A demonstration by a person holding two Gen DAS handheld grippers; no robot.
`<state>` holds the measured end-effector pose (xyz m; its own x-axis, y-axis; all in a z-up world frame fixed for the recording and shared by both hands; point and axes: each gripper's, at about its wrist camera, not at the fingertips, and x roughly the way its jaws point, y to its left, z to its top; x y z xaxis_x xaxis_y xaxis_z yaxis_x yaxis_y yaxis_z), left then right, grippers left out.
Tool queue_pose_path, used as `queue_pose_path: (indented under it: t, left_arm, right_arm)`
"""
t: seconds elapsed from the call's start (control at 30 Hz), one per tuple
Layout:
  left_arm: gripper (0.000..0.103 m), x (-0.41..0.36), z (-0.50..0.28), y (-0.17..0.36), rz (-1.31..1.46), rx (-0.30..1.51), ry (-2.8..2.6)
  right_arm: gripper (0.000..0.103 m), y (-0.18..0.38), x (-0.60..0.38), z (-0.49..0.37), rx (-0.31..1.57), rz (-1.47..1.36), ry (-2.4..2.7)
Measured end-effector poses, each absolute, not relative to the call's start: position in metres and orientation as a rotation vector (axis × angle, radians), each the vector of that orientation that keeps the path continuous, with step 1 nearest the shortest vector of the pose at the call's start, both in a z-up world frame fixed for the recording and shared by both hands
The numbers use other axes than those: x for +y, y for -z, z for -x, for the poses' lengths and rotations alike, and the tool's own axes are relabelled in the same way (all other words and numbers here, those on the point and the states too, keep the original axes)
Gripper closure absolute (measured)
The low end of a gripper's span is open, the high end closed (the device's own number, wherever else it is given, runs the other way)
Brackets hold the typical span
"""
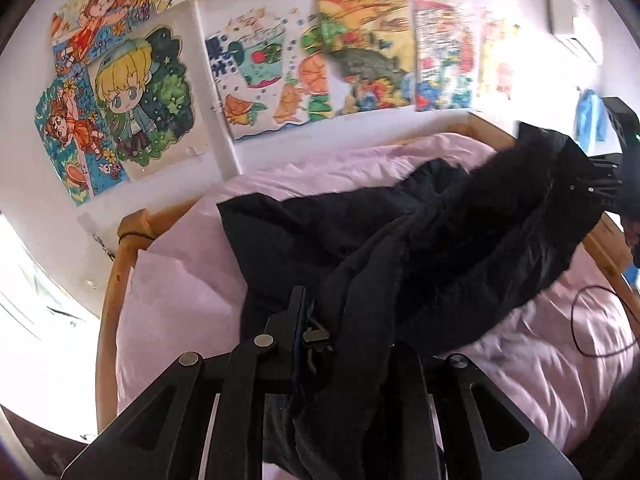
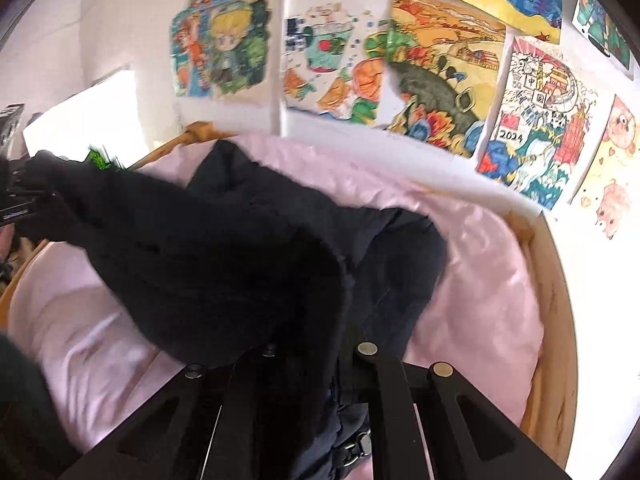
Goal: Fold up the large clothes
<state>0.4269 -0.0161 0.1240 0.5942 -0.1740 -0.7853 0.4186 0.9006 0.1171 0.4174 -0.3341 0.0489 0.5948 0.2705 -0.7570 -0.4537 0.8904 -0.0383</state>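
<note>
A large dark navy garment (image 1: 400,240) hangs in the air over a bed, stretched between both grippers. My left gripper (image 1: 320,320) is shut on one end of it. A metal clasp (image 1: 316,336) dangles beside the left finger (image 1: 296,312), and cloth hides the other finger. My right gripper (image 2: 340,344) is shut on the other end of the garment (image 2: 220,248), which drapes over and hides most of its fingers. In the left wrist view the right gripper (image 1: 600,184) is at the far right. In the right wrist view the left gripper (image 2: 20,200) is at the far left.
Below lies a pink sheet (image 1: 180,300) in a wooden bed frame (image 1: 108,300). The white wall (image 2: 120,20) behind the bed carries several colourful drawings. A thin black cable (image 1: 576,320) loops on the sheet near the frame's right side.
</note>
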Motion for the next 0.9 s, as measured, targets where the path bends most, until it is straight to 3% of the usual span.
queue_pose_path:
  t: [0.4,0.57,0.8,0.9]
  left_arm:
    - [0.088,-0.016,-0.59,-0.049,-0.205,0.976,0.333]
    - [0.088,-0.005,-0.626,-0.01,-0.155,1.024,0.362]
    - [0.083,0.01,-0.649,-0.003,-0.088,1.06,0.418]
    - [0.077,0.022,-0.652,-0.017,-0.057,1.074,0.514]
  right_arm:
    - [0.092,0.016,-0.332,-0.563,0.813,0.232,-0.33]
    - [0.086,0.049,-0.332,-0.589,0.779,0.273,-0.285]
    - [0.084,0.077,-0.33,-0.618,0.75,0.287,-0.275]
    - [0.07,0.087,-0.333,-0.626,0.735,0.293,-0.245]
